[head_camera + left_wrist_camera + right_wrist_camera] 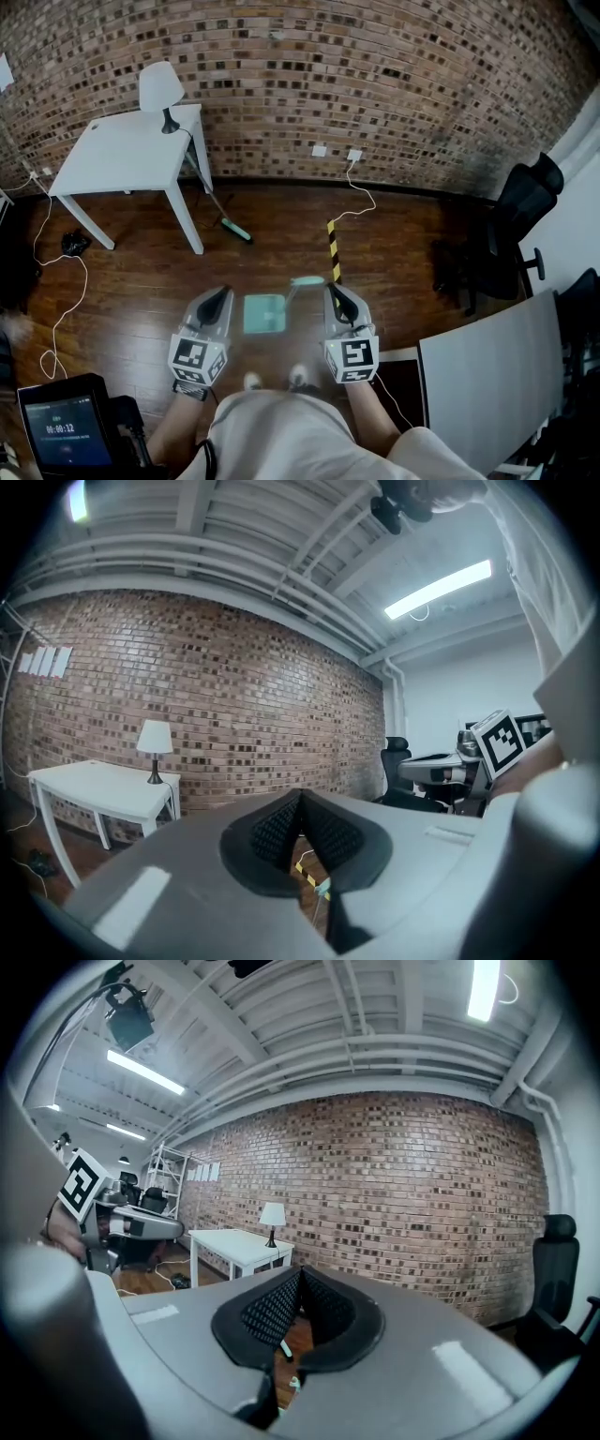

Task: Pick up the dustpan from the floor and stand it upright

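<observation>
In the head view, the teal dustpan [265,314] is seen on the dark wood floor [131,300] in the lower centre of the frame. Its handle is angled toward the upper right. The pan is flanked by the left gripper [222,292] on its left and the right gripper [333,289] on its right, and no contact with either is seen (the handle's end is merely near the right gripper's tip).

In the left gripper view, that gripper's jaws are shown pressed together at their tips, with nothing caught between the ribbed pads. The same is shown in the right gripper view: the jaws are closed on nothing.

A white table [122,155] with a white lamp [161,89] on it is placed in the upper left of the head view, against the brick wall [394,66]. A teal-headed broom [228,223] is leaned beside the table's leg. A yellow-and-black striped tape [331,248] is laid on the floor above the dustpan. A black office chair [511,234] is seen at the right edge, and a device with a lit screen [64,429] is held in the lower left corner.
</observation>
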